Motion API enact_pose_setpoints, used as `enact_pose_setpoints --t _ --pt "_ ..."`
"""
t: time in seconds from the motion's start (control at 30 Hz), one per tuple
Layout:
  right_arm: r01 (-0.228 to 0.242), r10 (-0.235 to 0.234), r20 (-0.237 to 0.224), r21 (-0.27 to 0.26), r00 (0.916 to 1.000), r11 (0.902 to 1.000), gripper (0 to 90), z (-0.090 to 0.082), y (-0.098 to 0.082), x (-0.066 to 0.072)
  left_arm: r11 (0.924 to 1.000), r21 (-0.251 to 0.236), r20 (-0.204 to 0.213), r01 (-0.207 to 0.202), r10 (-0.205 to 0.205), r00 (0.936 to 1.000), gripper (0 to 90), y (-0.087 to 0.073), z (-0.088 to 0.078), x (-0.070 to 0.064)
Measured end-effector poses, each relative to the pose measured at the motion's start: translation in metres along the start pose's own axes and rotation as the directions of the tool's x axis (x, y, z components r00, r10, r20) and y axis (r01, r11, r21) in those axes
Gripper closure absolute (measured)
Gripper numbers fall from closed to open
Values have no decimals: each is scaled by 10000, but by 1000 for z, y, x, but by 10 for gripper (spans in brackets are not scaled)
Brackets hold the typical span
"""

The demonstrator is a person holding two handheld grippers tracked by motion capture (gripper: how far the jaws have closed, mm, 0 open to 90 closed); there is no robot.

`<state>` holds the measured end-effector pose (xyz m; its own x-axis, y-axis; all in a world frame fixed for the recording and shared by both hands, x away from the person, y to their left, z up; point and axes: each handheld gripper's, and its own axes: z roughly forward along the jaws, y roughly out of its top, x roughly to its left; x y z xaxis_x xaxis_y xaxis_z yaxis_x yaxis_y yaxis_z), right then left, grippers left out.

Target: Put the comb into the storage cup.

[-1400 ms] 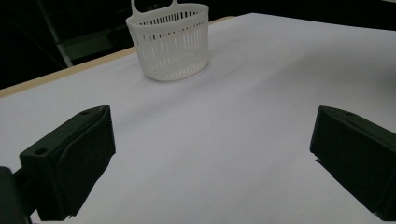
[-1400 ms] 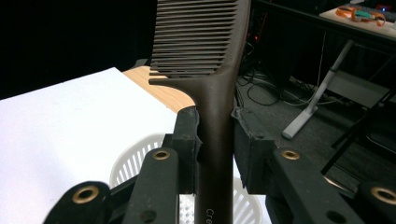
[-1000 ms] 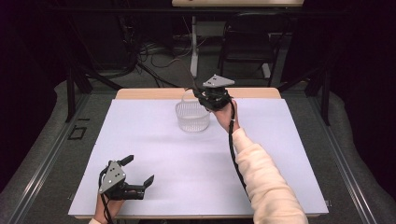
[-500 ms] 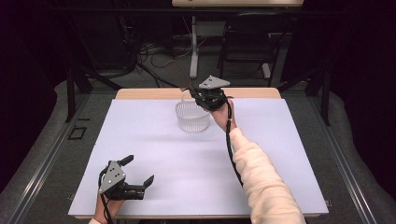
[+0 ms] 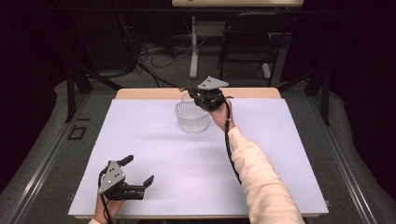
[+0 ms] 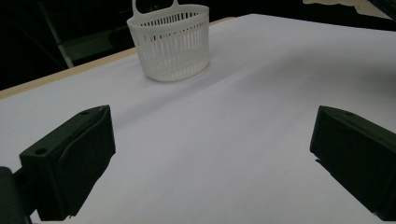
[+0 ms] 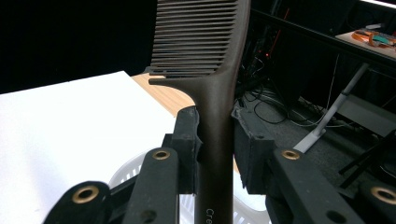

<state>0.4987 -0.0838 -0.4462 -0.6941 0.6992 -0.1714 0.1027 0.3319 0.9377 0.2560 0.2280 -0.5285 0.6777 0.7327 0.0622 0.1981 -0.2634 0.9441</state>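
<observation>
Nothing much has moved since the earlier pictures: both hands sit almost where they were, and the right one has only slid a tiny bit nearer the white basket (image 5: 192,116). Starting at the left, the left gripper (image 5: 138,175) rests low on the white table cover (image 5: 154,149), well apart from the basket and nearer the person than it. Its two black jaws stand wide apart with nothing between them; in the left gripper view only bare white cover lies between them, and the basket (image 6: 170,42) stands far off beyond them. Next comes the basket itself, upright on the cover close to the far wooden edge of the table (image 5: 149,93). Just to the right of the basket, up above its rim, is the right gripper (image 5: 195,97), held up by a hand in a pale sleeve (image 5: 266,186). This gripper is squeezed tight on a dark brown comb (image 7: 205,70). In the right gripper view the pads press on both sides of the comb's handle, the teeth stick up above the jaws, and the basket's rim shows right below.
</observation>
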Motion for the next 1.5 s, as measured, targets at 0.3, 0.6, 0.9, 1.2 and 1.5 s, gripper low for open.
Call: enact_pose_setpoints --t 0.3,0.6,0.9,1.2,1.5 --pt "90 -92 -101 -163 9999 9998 719 3 -2 1 10000 -10 -1 -23 23 10000 2 0 0 0" --pt "117 -118 -153 -66 9998 9999 719 8 -4 2 10000 -21 -7 -2 2 10000 2 0 -1 0" --pt "137 -138 -87 -91 9999 9999 719 9 -6 2 10000 -29 4 4 -4 10000 3 0 -1 0" --pt "117 -117 -212 5 9997 9999 719 12 -8 3 10000 -27 -32 6 -6 10000 2 0 -1 0" --pt "105 -103 -297 87 9995 9999 718 14 -11 3 10000 -41 -15 31 -31 10000 2 0 -1 0"
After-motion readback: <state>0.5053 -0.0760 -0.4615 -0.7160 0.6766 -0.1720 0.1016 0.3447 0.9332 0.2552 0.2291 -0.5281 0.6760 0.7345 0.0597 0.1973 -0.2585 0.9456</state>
